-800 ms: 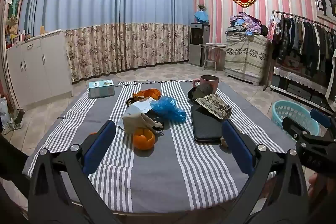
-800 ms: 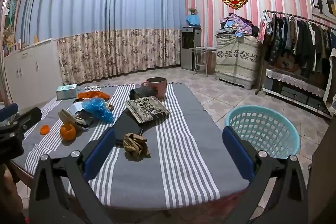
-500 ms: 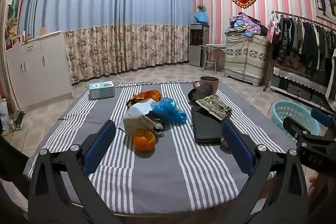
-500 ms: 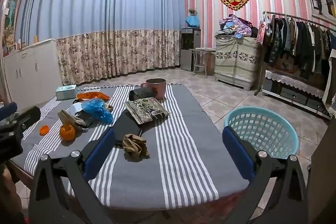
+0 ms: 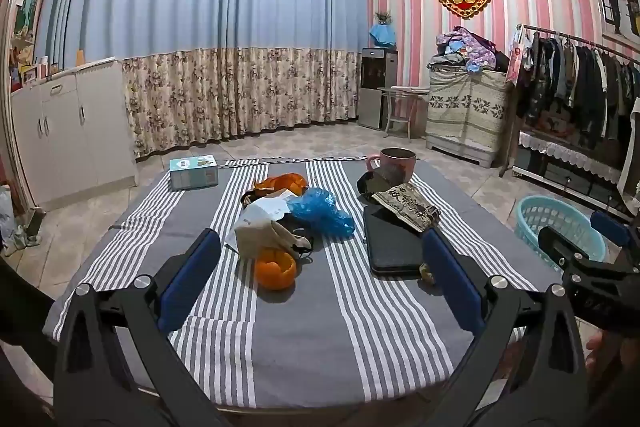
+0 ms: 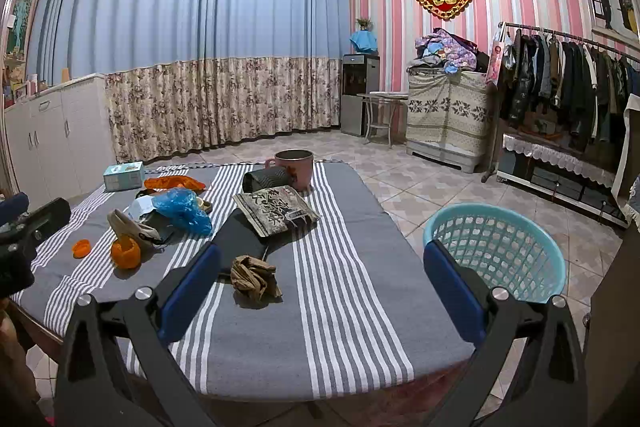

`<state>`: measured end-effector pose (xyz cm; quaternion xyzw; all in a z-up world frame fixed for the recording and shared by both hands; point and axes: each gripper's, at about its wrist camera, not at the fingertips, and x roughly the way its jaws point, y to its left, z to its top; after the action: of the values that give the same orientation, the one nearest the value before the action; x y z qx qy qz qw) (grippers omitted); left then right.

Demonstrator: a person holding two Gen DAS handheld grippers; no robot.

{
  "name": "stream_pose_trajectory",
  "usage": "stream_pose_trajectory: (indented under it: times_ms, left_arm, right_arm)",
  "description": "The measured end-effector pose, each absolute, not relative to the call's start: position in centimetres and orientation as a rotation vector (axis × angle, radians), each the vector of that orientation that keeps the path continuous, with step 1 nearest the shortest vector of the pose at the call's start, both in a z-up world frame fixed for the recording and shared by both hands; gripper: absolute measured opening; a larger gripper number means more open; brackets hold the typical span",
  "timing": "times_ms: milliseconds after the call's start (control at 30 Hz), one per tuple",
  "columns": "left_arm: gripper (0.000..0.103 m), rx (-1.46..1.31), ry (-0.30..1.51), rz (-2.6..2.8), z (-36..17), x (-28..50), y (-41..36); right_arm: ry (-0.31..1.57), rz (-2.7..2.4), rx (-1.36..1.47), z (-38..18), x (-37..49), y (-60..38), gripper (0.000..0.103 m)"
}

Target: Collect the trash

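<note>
Trash lies on the striped table (image 5: 352, 323): an orange peel cup (image 5: 275, 269), a beige paper wrapper (image 5: 264, 233), a blue plastic bag (image 5: 320, 211) and an orange wrapper (image 5: 282, 183). A crumpled brown paper wad (image 6: 254, 277) sits near the table's front, and a small orange peel piece (image 6: 81, 248) lies at the left. A light-blue basket (image 6: 498, 249) stands on the floor to the right. My left gripper (image 5: 320, 275) hovers open over the near table edge, short of the peel cup. My right gripper (image 6: 320, 291) is open, just behind the paper wad.
A pink mug (image 5: 396, 163), a black pouch (image 5: 376, 183), a patterned packet (image 5: 406, 205) on a black tablet (image 5: 390, 247), and a teal box (image 5: 194, 171) also sit on the table. Cabinets stand left, a clothes rack (image 6: 560, 83) right.
Both views have shifted only slightly; nothing on the table has moved and both grippers stay open.
</note>
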<state>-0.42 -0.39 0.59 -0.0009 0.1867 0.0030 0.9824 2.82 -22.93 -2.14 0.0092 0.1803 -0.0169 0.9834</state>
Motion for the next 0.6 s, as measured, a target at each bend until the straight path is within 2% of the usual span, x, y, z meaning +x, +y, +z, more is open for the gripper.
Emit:
stream_pose_trajectory:
  times_ms: [600]
  left_arm:
    - [0.098, 0.000, 0.374, 0.007, 1.71, -0.75, -0.81]
  right_arm:
    - [0.364, -0.038, 0.014, -2.25, 2.69, -23.06, 0.099]
